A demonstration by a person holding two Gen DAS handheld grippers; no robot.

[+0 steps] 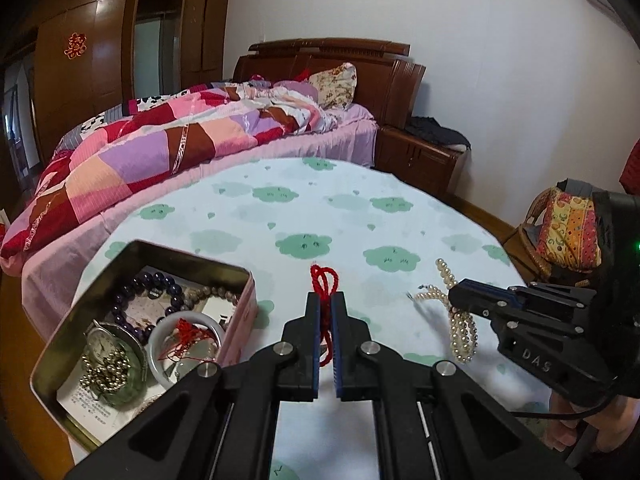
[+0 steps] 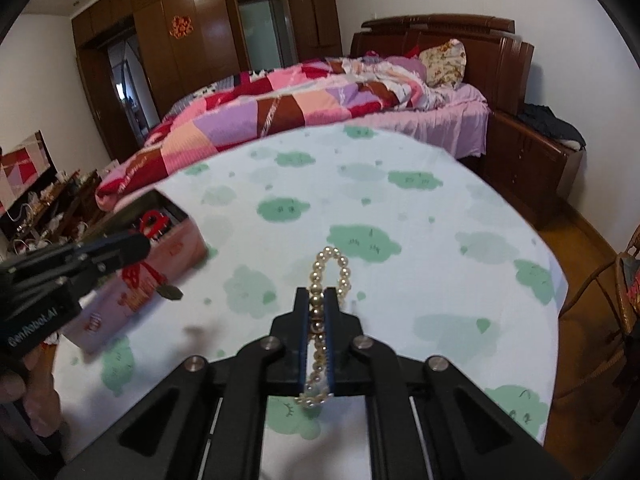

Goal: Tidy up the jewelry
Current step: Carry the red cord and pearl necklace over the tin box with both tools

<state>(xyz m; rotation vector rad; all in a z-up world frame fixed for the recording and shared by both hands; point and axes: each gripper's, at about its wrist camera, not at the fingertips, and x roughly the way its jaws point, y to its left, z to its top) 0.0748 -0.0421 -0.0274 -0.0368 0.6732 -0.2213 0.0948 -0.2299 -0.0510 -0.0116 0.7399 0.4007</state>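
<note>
My left gripper [image 1: 325,298] is shut on a red cord [image 1: 323,278], whose loop sticks out past the fingertips above the table [image 1: 340,216]. To its left, an open pink tin [image 1: 240,320] holds a purple bead bracelet [image 1: 160,284], a watch [image 1: 105,346], a white bangle [image 1: 158,340] and other pieces. My right gripper [image 2: 318,294] is shut on a pearl strand [image 2: 332,260] that loops ahead of the fingers and hangs behind them. In the left wrist view the right gripper [image 1: 460,294] holds the pearls [image 1: 460,332] to the right. In the right wrist view the left gripper [image 2: 138,245] carries the cord [image 2: 138,276] beside the tin [image 2: 176,250].
The table wears a white cloth with green cloud prints. A bed with a patchwork quilt [image 1: 140,152] stands just beyond its far edge, with a wooden nightstand [image 1: 420,156] beside it. A wicker chair with a patterned cushion [image 1: 560,232] sits to the right.
</note>
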